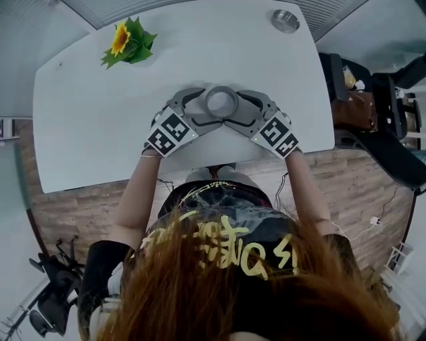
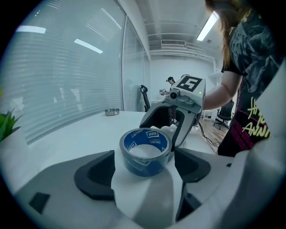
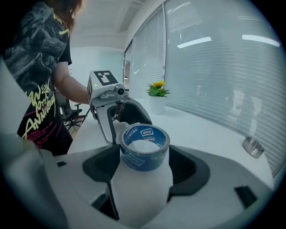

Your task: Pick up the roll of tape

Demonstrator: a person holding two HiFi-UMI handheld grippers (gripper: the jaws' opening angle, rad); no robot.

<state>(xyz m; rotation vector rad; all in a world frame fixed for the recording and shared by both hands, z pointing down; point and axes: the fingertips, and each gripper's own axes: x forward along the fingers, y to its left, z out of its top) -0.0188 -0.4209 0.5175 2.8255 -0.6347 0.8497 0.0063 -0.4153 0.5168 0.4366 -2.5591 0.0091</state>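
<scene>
One roll of blue tape (image 1: 221, 102) lies flat on the white counter (image 1: 100, 113) near its front edge, flanked by two grippers. The left gripper (image 2: 143, 172) and the right gripper (image 3: 144, 172) each hold their jaws apart, with the roll between the tips and unclamped. One potted sunflower (image 1: 126, 41) and one metal dish (image 1: 285, 20) stand well apart at the far corners.

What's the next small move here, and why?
Probably squeeze the right gripper shut on the roll of tape: it sits flat on the table between jaws nearly touching both sides. The left gripper flanks it too, with visible gaps.
</scene>
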